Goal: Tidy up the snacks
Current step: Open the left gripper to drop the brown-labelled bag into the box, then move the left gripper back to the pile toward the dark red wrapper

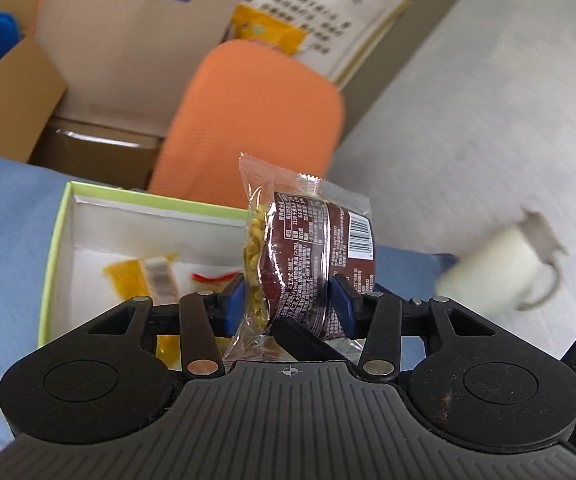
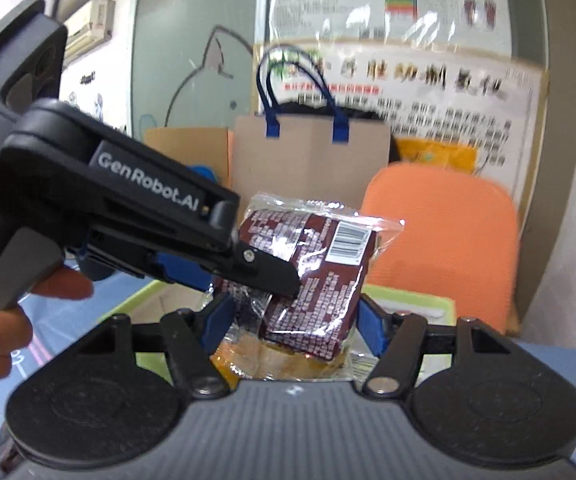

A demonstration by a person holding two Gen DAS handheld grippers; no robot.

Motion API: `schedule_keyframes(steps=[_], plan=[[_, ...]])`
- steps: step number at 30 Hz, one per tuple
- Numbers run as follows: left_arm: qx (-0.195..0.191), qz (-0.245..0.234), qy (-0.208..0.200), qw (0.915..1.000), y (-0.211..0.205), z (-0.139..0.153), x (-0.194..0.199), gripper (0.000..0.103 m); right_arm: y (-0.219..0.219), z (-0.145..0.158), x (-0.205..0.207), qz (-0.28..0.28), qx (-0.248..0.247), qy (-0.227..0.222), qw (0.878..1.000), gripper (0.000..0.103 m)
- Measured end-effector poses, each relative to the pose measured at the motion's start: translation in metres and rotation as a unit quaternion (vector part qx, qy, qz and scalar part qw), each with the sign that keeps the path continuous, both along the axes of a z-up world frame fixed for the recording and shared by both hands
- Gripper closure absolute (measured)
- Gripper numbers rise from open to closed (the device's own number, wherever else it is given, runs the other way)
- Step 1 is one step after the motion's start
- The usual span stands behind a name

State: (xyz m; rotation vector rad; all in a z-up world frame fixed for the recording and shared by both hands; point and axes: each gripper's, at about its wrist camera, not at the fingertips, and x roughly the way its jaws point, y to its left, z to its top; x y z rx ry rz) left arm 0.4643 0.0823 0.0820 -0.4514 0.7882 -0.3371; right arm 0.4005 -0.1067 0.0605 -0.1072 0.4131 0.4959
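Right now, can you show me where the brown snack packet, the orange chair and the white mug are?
brown snack packet point(image 1: 307, 264): left wrist view, on its printed brown wrapper.
orange chair point(image 1: 256, 120): left wrist view, on the middle of its orange back.
white mug point(image 1: 499, 264): left wrist view, on its blurred side wall.

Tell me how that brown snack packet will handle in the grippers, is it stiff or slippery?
The brown packet looks soft rather than stiff: its clear film creases around the pads. Probably slippery, since the wrap is glossy and reflects light. It seems light; the left gripper holds it upright without sag.
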Motion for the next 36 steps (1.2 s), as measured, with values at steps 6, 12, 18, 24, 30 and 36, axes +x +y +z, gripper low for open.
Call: schedule_keyframes(steps=[6,12,18,24,30,36], plan=[[0.014,0.002,0.023,0.9996,0.005,-0.029,0.027,0.069,0.012,-0.029,0.038,0.013,0.003,0.043,0.999,0.032],[0.009,0.032,-0.006,0.9994,0.019,-0.021,0.010,0.052,-0.002,-0.028,0.038,0.002,0.012,0.043,0.999,0.021],[0.014,0.055,-0.044,0.9974,0.037,0.003,-0.036,0.039,-0.009,-0.009,0.021,0.004,0.033,0.004,0.999,0.010],[0.023,0.100,-0.078,0.9917,0.062,0.008,-0.127,0.035,0.000,0.018,-0.016,0.034,0.038,-0.053,0.997,0.004],[0.054,0.169,-0.082,0.9807,0.088,0.002,-0.211,0.025,0.008,0.033,-0.073,0.068,0.048,-0.076,0.994,0.001],[0.014,0.191,-0.042,0.9805,0.108,-0.032,-0.243,0.024,0.017,0.002,-0.139,0.097,0.039,-0.029,0.994,0.001]])
